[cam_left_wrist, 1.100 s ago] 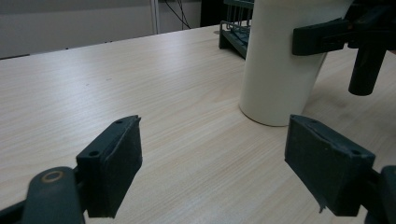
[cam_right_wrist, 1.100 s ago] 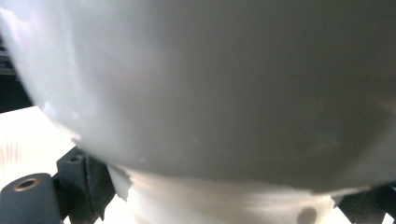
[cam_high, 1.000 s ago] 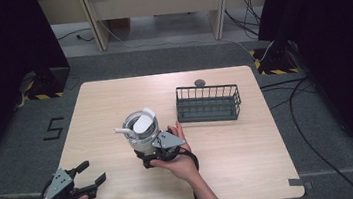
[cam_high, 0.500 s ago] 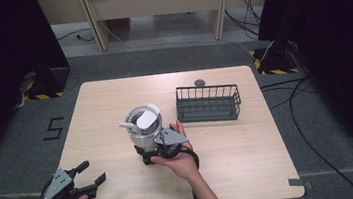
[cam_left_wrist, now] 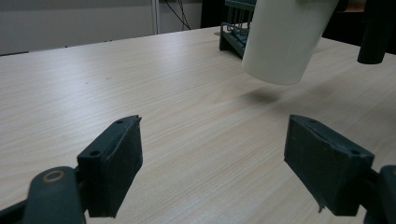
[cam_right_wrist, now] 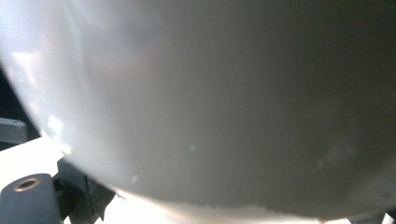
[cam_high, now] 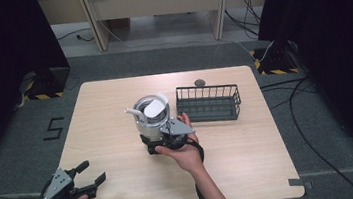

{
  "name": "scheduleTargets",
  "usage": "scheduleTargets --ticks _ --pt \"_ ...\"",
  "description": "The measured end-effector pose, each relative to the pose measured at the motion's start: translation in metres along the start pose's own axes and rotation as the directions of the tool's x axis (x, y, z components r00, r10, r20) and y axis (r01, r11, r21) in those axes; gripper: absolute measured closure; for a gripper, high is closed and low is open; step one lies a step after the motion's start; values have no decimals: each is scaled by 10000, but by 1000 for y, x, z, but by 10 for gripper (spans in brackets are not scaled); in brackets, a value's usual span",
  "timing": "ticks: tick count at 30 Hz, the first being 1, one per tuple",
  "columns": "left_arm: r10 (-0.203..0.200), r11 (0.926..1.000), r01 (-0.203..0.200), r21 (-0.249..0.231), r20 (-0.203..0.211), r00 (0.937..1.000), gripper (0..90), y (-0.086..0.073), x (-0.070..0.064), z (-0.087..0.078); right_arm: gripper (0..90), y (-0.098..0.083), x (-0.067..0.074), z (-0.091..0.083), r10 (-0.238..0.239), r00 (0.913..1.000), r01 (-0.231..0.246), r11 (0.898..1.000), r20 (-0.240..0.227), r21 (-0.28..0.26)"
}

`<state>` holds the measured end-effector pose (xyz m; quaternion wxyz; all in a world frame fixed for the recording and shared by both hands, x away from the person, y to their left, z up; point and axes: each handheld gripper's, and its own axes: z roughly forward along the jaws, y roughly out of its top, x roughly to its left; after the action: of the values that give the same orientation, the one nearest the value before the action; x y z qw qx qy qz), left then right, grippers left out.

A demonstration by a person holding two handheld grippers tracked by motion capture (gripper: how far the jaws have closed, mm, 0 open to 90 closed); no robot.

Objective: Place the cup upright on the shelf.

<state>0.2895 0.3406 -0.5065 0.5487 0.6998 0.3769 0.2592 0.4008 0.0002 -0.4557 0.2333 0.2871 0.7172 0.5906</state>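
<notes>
High view: the right gripper [cam_high: 161, 140] clamps the white cup [cam_high: 151, 115], lifted off the table [cam_high: 249, 141]. The left gripper [cam_high: 80, 178] is spread wide, well apart.

- In the right gripper view the white cup [cam_right_wrist: 210, 102] sits so close that it is a soft blur, and its rim and base are cut off by the edges.
- In the left gripper view the cup's top is cut off by the upper edge.
- The small dark round thing [cam_high: 199, 82] behind the basket [cam_high: 208, 103] is too small to identify.
- The right tool [cam_high: 161, 140] is mostly hidden under the cup and hand.
</notes>
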Motion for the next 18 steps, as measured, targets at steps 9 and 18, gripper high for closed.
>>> scheduleTargets --ticks 9,18 --pt "1 10000 -1 -13 11 10000 185 0 0 0 109 7 -13 -3 238 9988 -242 9997 417 90" --pt "-2 10000 2 -8 15 10000 185 0 0 0 109 15 -26 -7 313 9955 -318 9995 898 45"
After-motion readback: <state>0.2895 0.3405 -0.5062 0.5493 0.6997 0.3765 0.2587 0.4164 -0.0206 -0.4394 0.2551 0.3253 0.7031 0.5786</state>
